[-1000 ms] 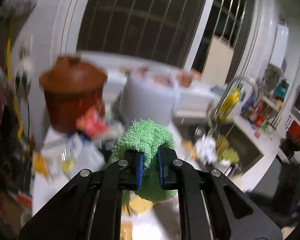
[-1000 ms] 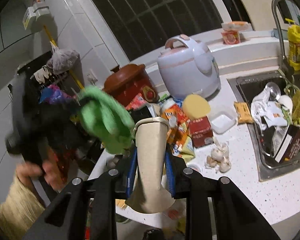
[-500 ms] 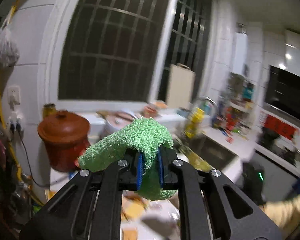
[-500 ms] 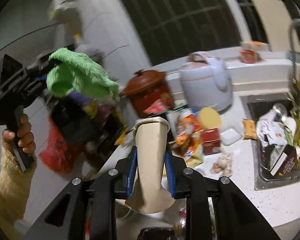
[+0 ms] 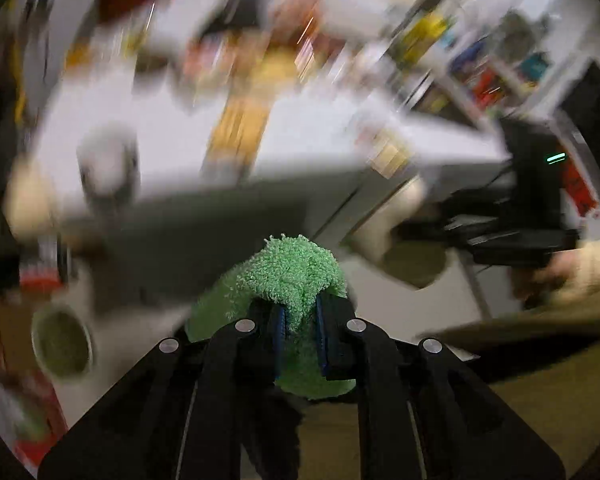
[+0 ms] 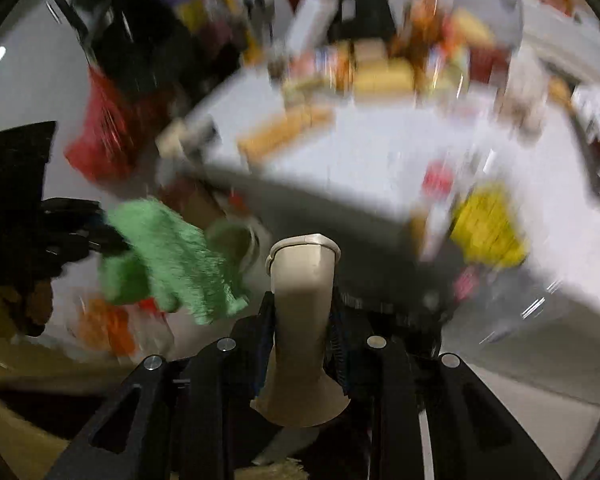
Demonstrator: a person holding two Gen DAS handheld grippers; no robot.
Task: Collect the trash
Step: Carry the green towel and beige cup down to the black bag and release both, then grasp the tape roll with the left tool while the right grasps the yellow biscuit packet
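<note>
Paper cup, beige, crushed: clenched between right gripper jaws. Green cloth: clenched between left gripper jaws. Bench beyond both, blurred.

Likely kitchen: cluttered white countertop.

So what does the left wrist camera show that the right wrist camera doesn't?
Only the left wrist view shows the left gripper close up, shut on the green cloth, and a blurred green-lit dark device. Only the right wrist view shows the right gripper squeezing the beige paper cup and something blurred and yellow. Both show the cloth, cup and white counter.
</note>
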